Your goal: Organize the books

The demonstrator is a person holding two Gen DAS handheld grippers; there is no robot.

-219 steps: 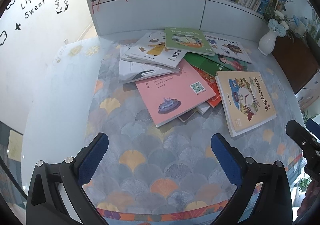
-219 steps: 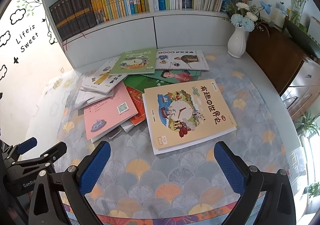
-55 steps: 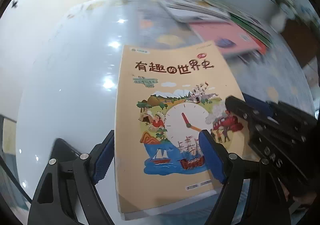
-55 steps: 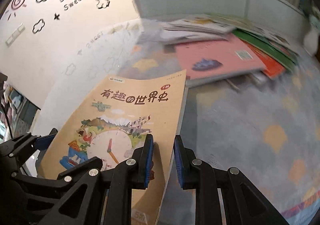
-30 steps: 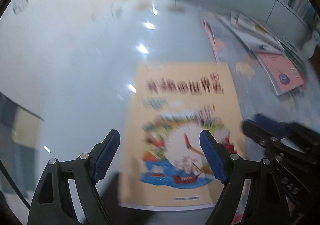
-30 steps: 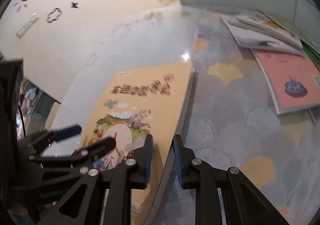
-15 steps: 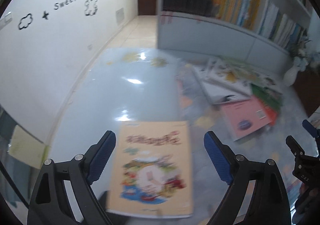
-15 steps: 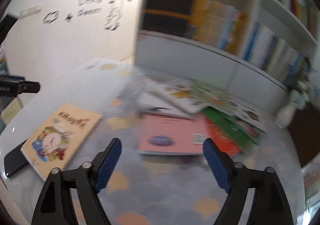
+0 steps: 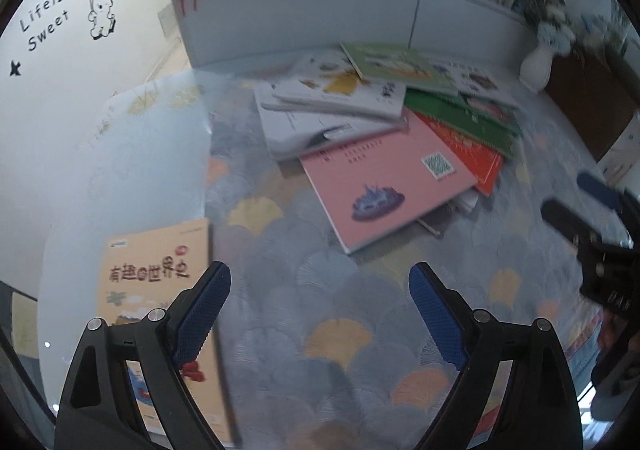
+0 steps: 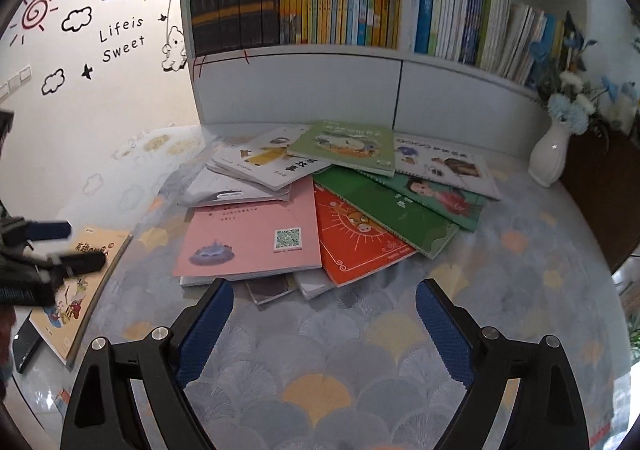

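With both tools released and empty, I'd slide my right tool (image 10: pixel 324 324) under the pink book's (image 10: pixel 256 236) near edge, lifting it flat.

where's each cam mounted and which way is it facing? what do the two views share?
Left wrist: sits on the left claw, looking down and forward over the patterned table at the book pile; its own open blue pads frame the bottom, and the right claw shows at the right edge.
Right wrist: sits on the right claw, aimed at the pile and bookshelf; the left claw shows at the left edge.
Shared: pink book, yellow book, white vase.
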